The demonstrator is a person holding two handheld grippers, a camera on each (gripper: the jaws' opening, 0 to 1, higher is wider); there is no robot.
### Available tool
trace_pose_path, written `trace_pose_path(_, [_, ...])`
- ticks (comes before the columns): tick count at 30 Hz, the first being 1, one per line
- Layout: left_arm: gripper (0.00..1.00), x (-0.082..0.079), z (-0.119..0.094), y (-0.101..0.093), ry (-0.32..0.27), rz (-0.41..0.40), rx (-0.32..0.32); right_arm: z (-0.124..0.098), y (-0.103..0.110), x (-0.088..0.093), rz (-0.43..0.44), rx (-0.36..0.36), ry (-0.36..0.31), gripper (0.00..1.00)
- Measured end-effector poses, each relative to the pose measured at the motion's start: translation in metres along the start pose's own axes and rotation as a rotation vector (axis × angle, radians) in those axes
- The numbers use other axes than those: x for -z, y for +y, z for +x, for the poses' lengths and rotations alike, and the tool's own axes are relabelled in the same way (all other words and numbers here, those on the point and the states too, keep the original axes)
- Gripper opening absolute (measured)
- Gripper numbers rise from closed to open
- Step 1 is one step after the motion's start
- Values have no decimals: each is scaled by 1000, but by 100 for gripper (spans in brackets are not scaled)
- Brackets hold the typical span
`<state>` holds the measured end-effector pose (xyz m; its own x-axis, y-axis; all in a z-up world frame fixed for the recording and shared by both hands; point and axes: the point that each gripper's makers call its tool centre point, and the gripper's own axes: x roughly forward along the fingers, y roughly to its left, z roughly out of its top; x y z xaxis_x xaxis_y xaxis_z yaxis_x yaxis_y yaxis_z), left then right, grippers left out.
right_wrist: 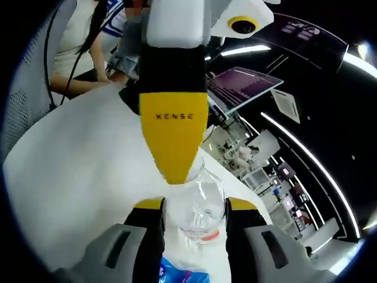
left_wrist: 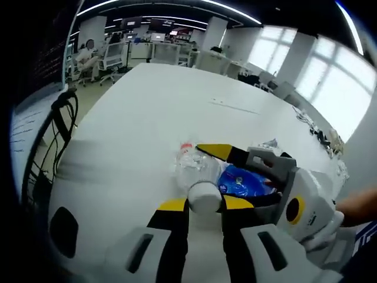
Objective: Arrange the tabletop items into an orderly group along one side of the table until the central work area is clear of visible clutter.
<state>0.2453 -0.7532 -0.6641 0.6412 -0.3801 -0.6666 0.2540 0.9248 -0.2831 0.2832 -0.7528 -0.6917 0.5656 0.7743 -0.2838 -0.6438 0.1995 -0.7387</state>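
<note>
Both the left gripper [left_wrist: 205, 205] and the right gripper [right_wrist: 195, 207] have their jaws closed on one clear bottle [left_wrist: 197, 174], probably to move it together toward an edge of the worktop [left_wrist: 135, 118].

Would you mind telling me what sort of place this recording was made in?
Most likely an open-plan office or lab: a long white table, rows of desks with monitors and office chairs behind it, strip ceiling lights, and large bright windows along one side.
</note>
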Motion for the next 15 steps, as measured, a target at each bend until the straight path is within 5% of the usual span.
trace_pose_path(15, [17,-38,1,-6,-36,76,-11,-2,-30,3,241,71,23,34])
